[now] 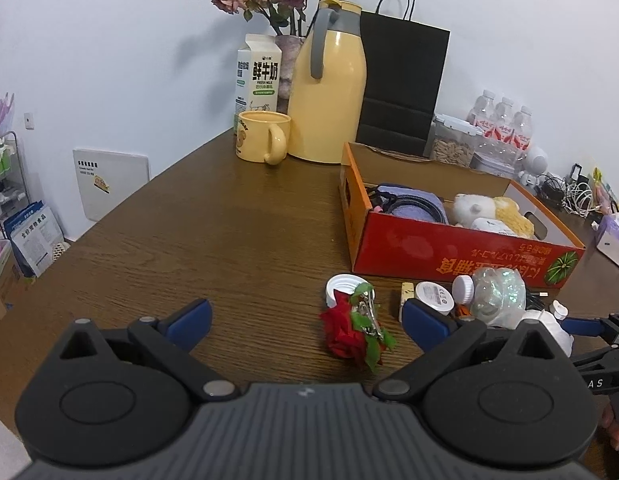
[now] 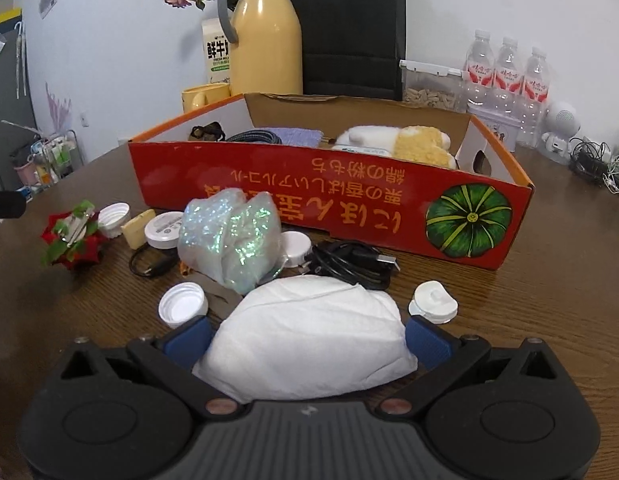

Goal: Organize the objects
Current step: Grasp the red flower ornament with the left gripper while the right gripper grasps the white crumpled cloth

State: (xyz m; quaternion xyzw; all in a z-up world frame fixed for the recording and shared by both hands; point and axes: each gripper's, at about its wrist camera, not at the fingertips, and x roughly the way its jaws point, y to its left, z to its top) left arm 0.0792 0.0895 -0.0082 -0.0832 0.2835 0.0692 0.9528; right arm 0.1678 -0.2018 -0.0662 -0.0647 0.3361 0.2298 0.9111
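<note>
A white cloth bundle (image 2: 309,340) lies between the right claw (image 2: 308,338) pads, soft and crumpled. Just ahead sits a glittery plastic bag (image 2: 233,240), with a black cable (image 2: 349,260) to its right. A red fabric rose (image 1: 351,330) lies on its side between the left claw (image 1: 307,318) tips. The open red box (image 2: 349,204) stands farther ahead.

Pale white wall (image 1: 109,60) behind a dark wooden table (image 1: 229,220), wire shelf rack (image 1: 5,168) at far left.

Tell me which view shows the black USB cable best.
The right wrist view: the black USB cable lies coiled in plain sight before the red box. In the left wrist view only a sliver shows behind the glittery bag.
</note>
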